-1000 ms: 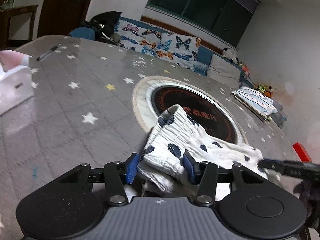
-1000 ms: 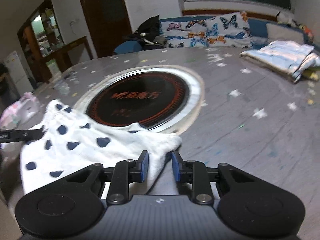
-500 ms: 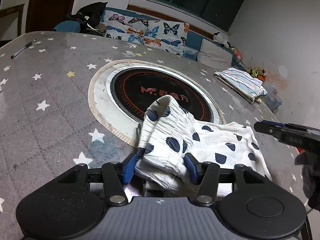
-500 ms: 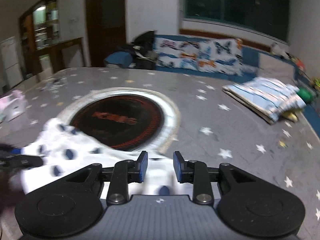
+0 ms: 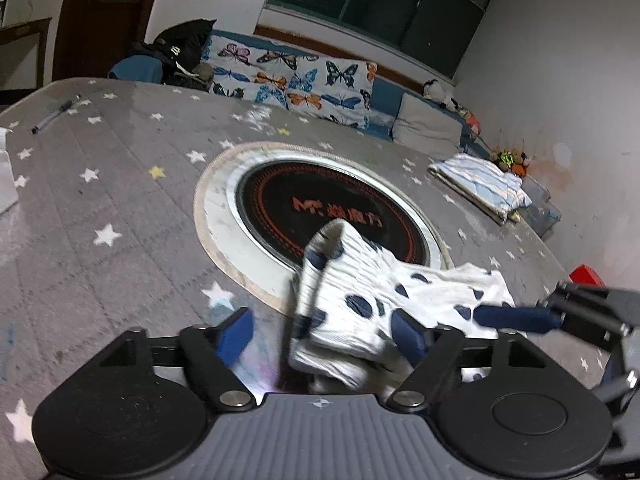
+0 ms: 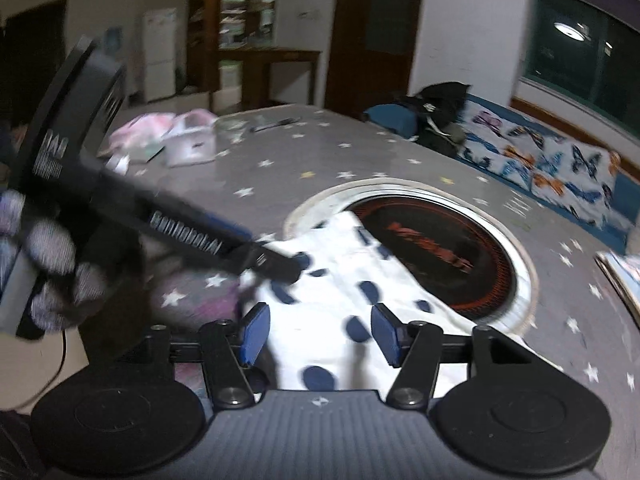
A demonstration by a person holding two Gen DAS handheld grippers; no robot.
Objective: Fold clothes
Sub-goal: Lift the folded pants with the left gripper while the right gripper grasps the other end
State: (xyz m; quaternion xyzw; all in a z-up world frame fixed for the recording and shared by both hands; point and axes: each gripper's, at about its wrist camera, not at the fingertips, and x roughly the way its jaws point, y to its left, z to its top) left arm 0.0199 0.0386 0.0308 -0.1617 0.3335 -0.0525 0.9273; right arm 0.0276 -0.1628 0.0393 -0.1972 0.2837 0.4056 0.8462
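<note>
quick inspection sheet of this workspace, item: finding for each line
surface: grey star-print table cover with a round black cooktop set in its middle
job's things: white garment with navy spots, bunched, partly over the cooktop rim
clutter: pen; folded striped cloth; red box; pink and white items
grippers: left gripper open, garment against its right finger; right gripper open over the garment
cables: thin dark cable near the table edge
surroundings: butterfly-print cushions, dark window, wooden door
</note>
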